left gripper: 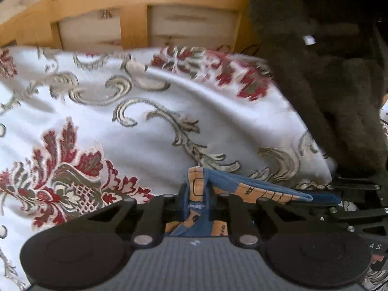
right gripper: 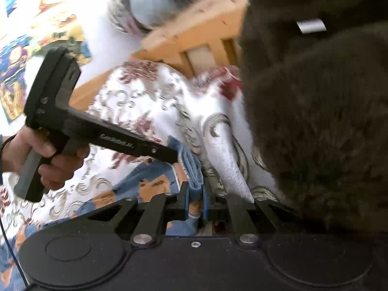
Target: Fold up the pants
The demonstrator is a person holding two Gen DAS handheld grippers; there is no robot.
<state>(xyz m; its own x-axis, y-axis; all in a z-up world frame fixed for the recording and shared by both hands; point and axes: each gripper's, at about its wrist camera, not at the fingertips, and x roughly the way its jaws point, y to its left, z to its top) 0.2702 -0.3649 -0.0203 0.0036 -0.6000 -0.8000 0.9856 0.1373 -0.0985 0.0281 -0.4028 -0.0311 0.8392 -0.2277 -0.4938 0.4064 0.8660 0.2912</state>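
The pants (left gripper: 254, 189) are small, blue with orange patches and black print, and lie bunched on a white bedspread. My left gripper (left gripper: 197, 194) is shut on a folded edge of them, and the cloth stands up between its fingers. A blue band of the pants runs right toward a black mechanism (left gripper: 351, 194) at the frame edge. In the right wrist view my right gripper (right gripper: 195, 198) is shut on a thick blue fold of the pants (right gripper: 145, 181). The left gripper (right gripper: 177, 155), held by a hand (right gripper: 48, 155), grips the same fold just beyond it.
The bedspread (left gripper: 121, 121) is white with red and grey floral patterns. A wooden slatted frame (left gripper: 133, 24) rises behind it. Dark fuzzy cloth (right gripper: 315, 121), perhaps a sleeve, fills the right side of both views. Colourful pictures (right gripper: 36, 36) show at the far left.
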